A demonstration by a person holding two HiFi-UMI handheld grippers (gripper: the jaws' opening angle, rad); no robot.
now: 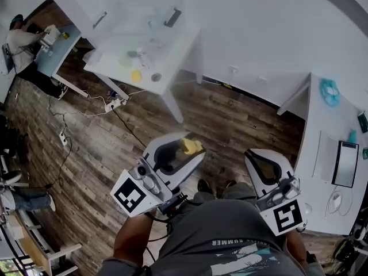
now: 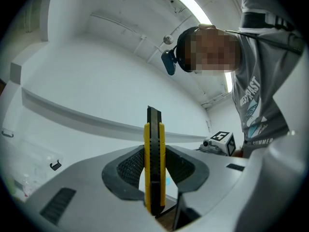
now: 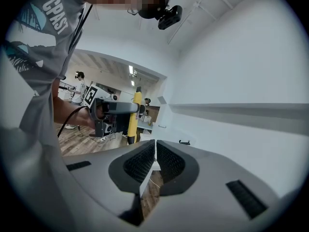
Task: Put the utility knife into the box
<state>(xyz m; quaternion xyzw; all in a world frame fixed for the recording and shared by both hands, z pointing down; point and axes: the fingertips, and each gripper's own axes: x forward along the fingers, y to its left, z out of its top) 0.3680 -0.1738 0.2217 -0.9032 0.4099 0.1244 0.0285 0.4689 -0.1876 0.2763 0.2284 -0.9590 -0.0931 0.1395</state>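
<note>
A dark wooden floor (image 1: 103, 148) carries a white power strip (image 1: 115, 103) and loose cables (image 1: 64, 154). On the far white table (image 1: 181, 42) lies a small yellow disc (image 1: 135, 75). The white desk (image 1: 322, 117) at right holds a dark screen (image 1: 347, 164) and a teal object (image 1: 330, 91).

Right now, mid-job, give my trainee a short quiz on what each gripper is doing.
1. True or false: the left gripper is shut on the yellow utility knife.
2. Choose one: the jaws of the right gripper are A) wide apart, B) together with nothing between them, C) closed on a box.
3. Fill in: in the head view, the knife shows against the ______ floor.

Key: 1 true; 2 B; 3 wooden.
</note>
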